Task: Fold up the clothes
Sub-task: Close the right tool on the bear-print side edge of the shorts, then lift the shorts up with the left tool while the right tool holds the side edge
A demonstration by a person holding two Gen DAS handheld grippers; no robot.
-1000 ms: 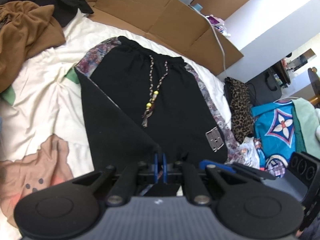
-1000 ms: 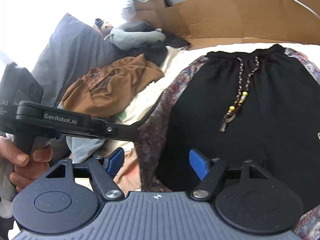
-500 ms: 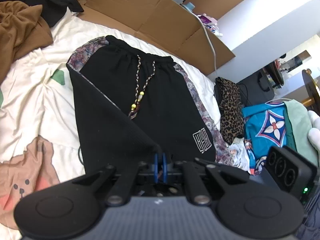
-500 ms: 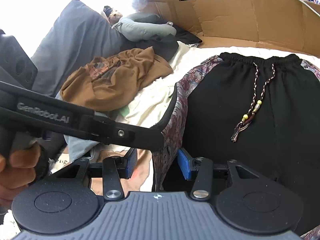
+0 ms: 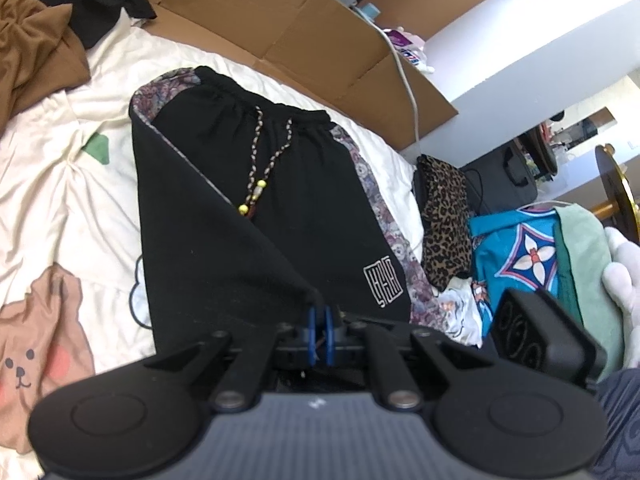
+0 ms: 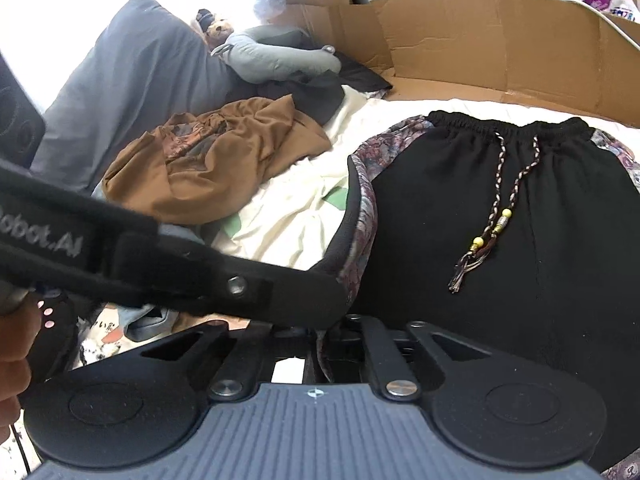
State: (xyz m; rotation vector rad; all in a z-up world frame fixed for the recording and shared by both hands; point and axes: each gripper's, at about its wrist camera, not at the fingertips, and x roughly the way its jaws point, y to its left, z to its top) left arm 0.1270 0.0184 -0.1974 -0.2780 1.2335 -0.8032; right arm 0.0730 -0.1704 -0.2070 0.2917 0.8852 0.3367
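Black shorts [image 5: 304, 184] with floral side panels and a beaded drawstring [image 5: 260, 184] lie flat on the bed. My left gripper [image 5: 319, 320] is shut on the hem of their left side, holding that side up as a black flap over the front. In the right wrist view the same shorts [image 6: 480, 264] fill the right half. My right gripper [image 6: 320, 344] is shut on the floral side edge [image 6: 360, 236], and its pads are hidden by the cloth. The left gripper's body [image 6: 200, 276] crosses just in front of it.
A cream printed sheet [image 5: 60, 160] covers the bed. A brown garment [image 6: 216, 164] and a grey pillow [image 6: 132, 92] lie to the left, and cardboard [image 5: 280, 28] stands behind. A leopard-print garment [image 5: 444, 216] and blue cloth [image 5: 516, 248] sit at the right.
My right gripper has gone from open to shut on the floral side edge. The left gripper has carried the lifted flap further across the shorts, covering the drawstring's tassel.
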